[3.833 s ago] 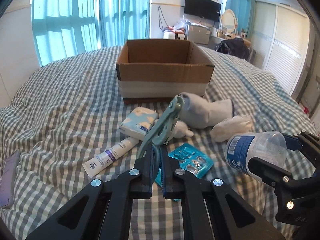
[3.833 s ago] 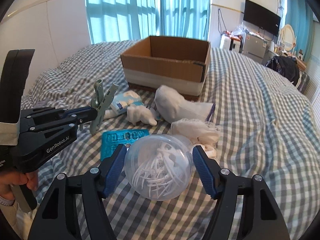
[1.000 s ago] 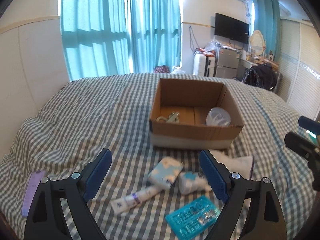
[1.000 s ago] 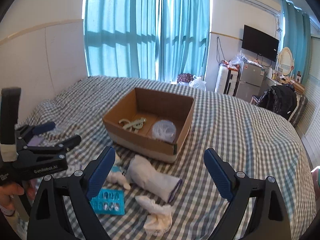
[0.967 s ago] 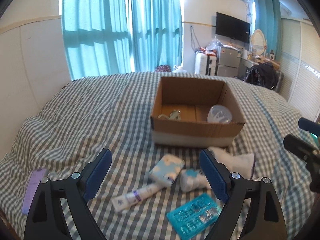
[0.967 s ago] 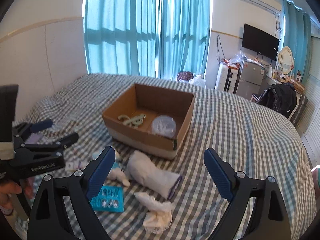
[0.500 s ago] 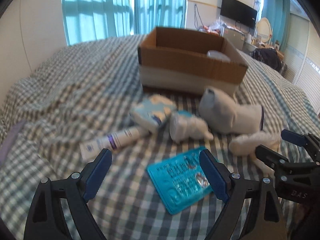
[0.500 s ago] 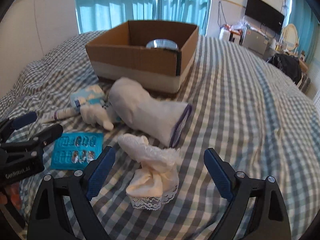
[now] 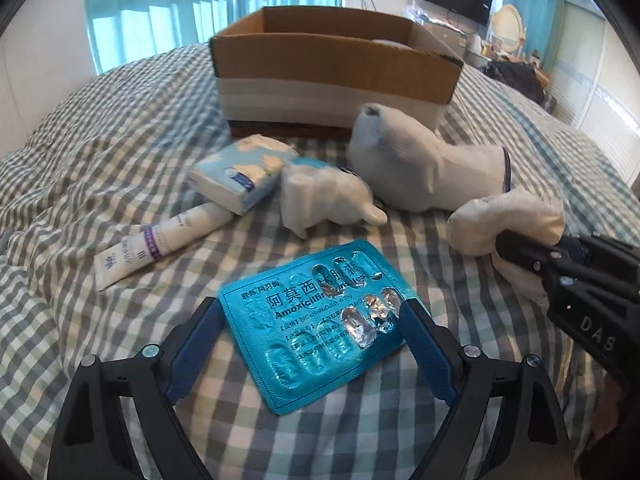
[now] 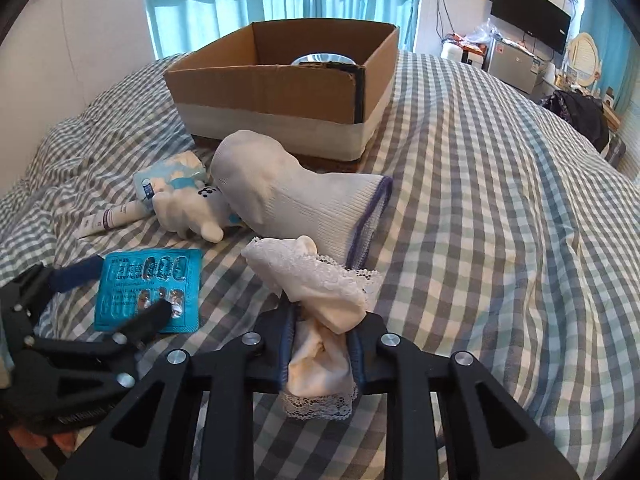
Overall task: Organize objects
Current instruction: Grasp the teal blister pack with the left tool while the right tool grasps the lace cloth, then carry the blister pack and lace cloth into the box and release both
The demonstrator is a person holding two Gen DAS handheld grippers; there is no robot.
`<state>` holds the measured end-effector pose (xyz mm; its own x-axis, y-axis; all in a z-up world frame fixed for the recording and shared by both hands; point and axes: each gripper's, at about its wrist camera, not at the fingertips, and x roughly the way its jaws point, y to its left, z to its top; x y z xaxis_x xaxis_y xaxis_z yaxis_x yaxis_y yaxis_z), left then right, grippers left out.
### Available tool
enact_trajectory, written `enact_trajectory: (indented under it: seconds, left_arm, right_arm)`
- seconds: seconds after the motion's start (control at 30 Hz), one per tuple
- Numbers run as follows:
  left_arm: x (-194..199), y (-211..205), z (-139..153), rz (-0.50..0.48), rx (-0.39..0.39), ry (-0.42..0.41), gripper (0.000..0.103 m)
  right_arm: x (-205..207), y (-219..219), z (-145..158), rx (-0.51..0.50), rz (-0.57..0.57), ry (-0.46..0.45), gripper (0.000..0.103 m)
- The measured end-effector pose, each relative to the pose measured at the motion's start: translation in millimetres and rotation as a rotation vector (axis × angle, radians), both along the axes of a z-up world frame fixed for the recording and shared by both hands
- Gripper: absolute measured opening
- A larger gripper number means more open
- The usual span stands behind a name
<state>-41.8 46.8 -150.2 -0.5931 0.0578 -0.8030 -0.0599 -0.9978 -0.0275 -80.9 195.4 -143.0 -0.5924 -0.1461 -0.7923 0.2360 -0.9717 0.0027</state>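
Note:
A teal blister pack of pills lies on the checked bedspread between the blue pads of my left gripper, whose jaws touch its two edges; it also shows in the right wrist view. My right gripper is shut on a cream lace-trimmed cloth, also seen in the left wrist view. A white sock, a white figurine, a tissue pack and a cream tube lie in front of the cardboard box.
The open box holds a clear plastic jar. The bed runs wide to the right. A window with teal curtains is behind, and furniture with a TV at the far right.
Both grippers have dropped low to the bed. The left closed in around the blister pack. The right closed on the lace cloth.

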Motion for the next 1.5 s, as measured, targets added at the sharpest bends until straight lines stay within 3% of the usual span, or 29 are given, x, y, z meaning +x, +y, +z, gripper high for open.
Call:
enact_trajectory:
  seconds: [0.13, 0.43, 0.57, 0.6, 0.67, 0.7, 0.77, 0.8, 0.87, 0.9, 1.2, 1.5]
  left_arm:
    - [-2, 5, -4, -0.012, -0.012, -0.004, 0.102]
    - [-10, 14, -15, -0.035, -0.043, -0.02, 0.102]
    - [-8, 8, -12, -0.053, -0.011, -0.006, 0.086]
    - [-8, 5, -10, -0.05, -0.002, 0.001, 0.076]
    - [-7, -3, -5, -0.045, 0.046, 0.001, 0.074]
    - [-7, -5, -3, -0.042, 0.057, 0.004, 0.059]
    - [-5, -10, 4, -0.047, 0.085, 0.009, 0.056]
    - [-3, -10, 7, -0.055, 0.083, 0.015, 0.042]
    - [0, -11, 15, -0.071, 0.088, 0.039, 0.037]
    - [2, -11, 19, -0.077, 0.088, 0.045, 0.029]
    - [16, -10, 61, -0.135, 0.107, 0.139, 0.007]
    - [22, -16, 103, -0.112, 0.074, 0.253, 0.007]
  right_arm:
    - [0, 1, 0, 0.0, 0.004, -0.003, 0.023]
    - [2, -2, -1, 0.002, 0.007, -0.01, 0.023]
    - [3, -2, -1, 0.004, 0.008, -0.009, 0.023]
    - [3, -2, -1, 0.004, 0.009, -0.009, 0.023]
    - [5, -2, -1, 0.009, 0.008, -0.007, 0.023]
    - [6, -3, 0, 0.012, 0.007, -0.005, 0.023]
    - [8, -4, 0, 0.019, 0.005, -0.002, 0.023]
    - [9, -4, 1, 0.023, 0.004, 0.0, 0.023]
    - [13, -5, 2, 0.029, 0.001, 0.006, 0.023]
    - [15, -6, 3, 0.028, 0.001, 0.007, 0.023]
    - [37, -9, 28, 0.029, 0.002, 0.062, 0.023]
    - [52, -12, 67, 0.006, 0.004, 0.139, 0.023]
